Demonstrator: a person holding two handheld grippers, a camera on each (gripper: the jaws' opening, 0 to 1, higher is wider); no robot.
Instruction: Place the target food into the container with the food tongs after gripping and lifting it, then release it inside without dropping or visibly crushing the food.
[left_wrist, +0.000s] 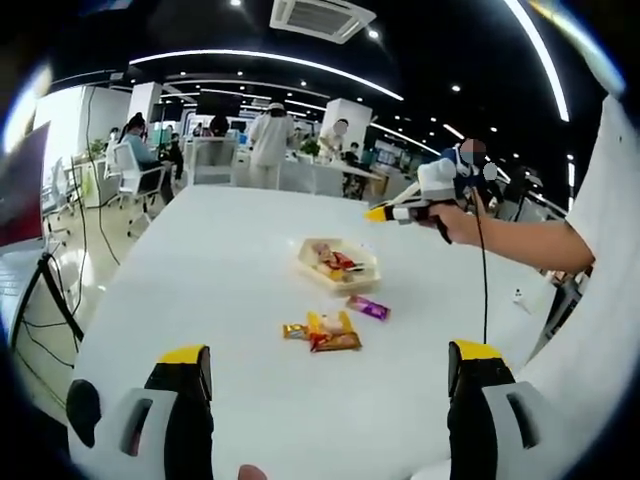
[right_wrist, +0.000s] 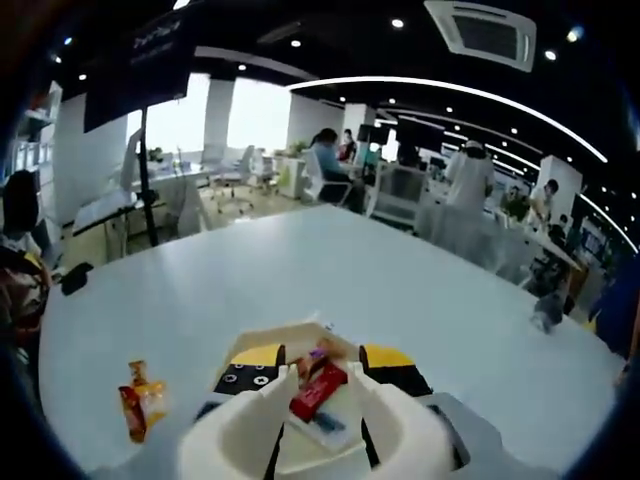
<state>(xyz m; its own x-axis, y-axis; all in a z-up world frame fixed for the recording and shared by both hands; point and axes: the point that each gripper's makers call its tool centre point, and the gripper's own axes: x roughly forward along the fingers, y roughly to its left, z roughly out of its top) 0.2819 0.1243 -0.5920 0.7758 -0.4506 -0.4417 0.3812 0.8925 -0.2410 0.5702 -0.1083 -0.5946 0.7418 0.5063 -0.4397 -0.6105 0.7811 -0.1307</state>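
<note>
Our left fingers (left_wrist: 330, 375) stand wide apart at the bottom of the left gripper view, yellow-tipped, with nothing between them. Our right fingers (right_wrist: 323, 368) sit closer together, and a red snack (right_wrist: 318, 390) lies in the gap between them; we cannot tell whether they press on it. They hang right over the container (right_wrist: 300, 335), a pale shallow tray on the white desk (right_wrist: 400, 290).

Just ahead of the left fingers, a small heap of wrapped snacks (left_wrist: 325, 332) lies on the desk (left_wrist: 220, 290), yellow and orange, with a purple snack (left_wrist: 368, 307) beside it. Beyond them sits the container (left_wrist: 340, 263), with several wrappers inside. Above and to the right of it, the right gripper (left_wrist: 385, 212) is held in a hand (left_wrist: 458, 222). In the right gripper view, the heap (right_wrist: 142, 397) lies left of the fingers.

Farther off, people stand and sit among office desks and chairs.
</note>
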